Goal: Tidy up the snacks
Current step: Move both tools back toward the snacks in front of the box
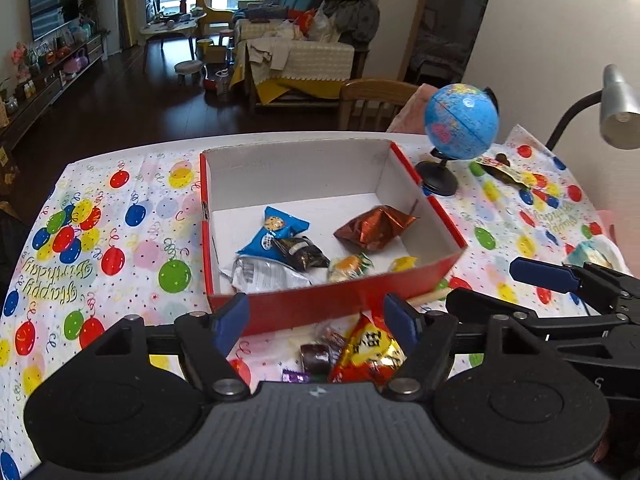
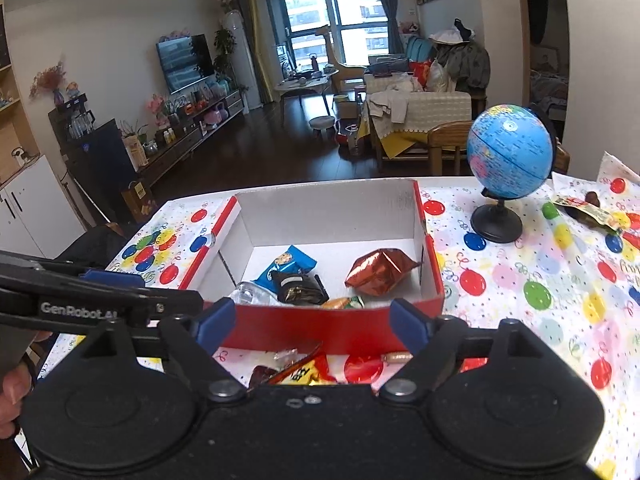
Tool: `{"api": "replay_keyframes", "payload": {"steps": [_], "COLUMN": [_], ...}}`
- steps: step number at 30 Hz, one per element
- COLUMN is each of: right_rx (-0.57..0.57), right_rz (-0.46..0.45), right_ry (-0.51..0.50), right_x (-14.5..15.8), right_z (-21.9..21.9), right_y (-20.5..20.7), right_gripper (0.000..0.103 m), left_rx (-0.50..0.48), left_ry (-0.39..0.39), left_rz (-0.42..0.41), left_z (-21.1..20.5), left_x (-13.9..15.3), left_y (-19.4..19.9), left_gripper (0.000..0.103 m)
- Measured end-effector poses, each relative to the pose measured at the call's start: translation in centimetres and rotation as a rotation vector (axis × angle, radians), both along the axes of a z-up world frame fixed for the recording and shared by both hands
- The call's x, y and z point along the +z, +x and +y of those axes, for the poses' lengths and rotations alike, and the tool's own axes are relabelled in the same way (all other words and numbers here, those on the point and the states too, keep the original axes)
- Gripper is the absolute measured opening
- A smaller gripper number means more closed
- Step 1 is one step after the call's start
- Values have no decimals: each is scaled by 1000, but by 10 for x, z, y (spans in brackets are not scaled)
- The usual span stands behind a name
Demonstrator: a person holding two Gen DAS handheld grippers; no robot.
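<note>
With both your left gripper (image 1: pixel 316 322) and right gripper (image 2: pixel 308 326) spread and empty, drop onto the red-yellow packet (image 1: pixel 370 354) just below them, short of the red box (image 1: pixel 320 304).

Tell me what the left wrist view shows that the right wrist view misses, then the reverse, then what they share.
Left wrist only: a grey lamp head, a purple candy, and the open right tool from the side.
Right wrist only: a white cabinet and the left tool's arm.
Both: the red box holding a blue packet and a copper packet, the globe, the balloon tablecloth, and a red-and-yellow packet still outside the box.
</note>
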State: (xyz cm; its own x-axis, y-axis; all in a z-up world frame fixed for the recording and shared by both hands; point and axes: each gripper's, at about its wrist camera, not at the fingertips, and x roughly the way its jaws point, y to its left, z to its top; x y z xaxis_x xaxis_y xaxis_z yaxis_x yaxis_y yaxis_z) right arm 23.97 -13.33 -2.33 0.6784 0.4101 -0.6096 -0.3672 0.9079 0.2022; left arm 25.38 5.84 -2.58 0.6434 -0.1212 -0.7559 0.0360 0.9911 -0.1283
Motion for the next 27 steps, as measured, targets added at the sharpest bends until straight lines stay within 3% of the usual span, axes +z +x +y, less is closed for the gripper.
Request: {"api": "replay_keyframes", "payload": {"steps": [4,12,23,27], "right_rx": [-18,-26,0,13], "right_rz": [2,33,62,92], "right_ry": [4,-6,-107,-87], "right_x": [0,-15,-51,-62], "right_z": [-4,-8,-6,-7], "right_y": [-13,-29,-24,-16], "right_gripper": [86,86,86,86], "left_rx": [3,36,119,134], "left_ry": [-26,-72,-76,-78], "left_rz": [7,42,161,198], "left_z": [3,10,13,11], "left_x": [-1,-26,-81,-95], "left_y": [-13,-36,-44,-40], "left_gripper": [84,89,89,89]}}
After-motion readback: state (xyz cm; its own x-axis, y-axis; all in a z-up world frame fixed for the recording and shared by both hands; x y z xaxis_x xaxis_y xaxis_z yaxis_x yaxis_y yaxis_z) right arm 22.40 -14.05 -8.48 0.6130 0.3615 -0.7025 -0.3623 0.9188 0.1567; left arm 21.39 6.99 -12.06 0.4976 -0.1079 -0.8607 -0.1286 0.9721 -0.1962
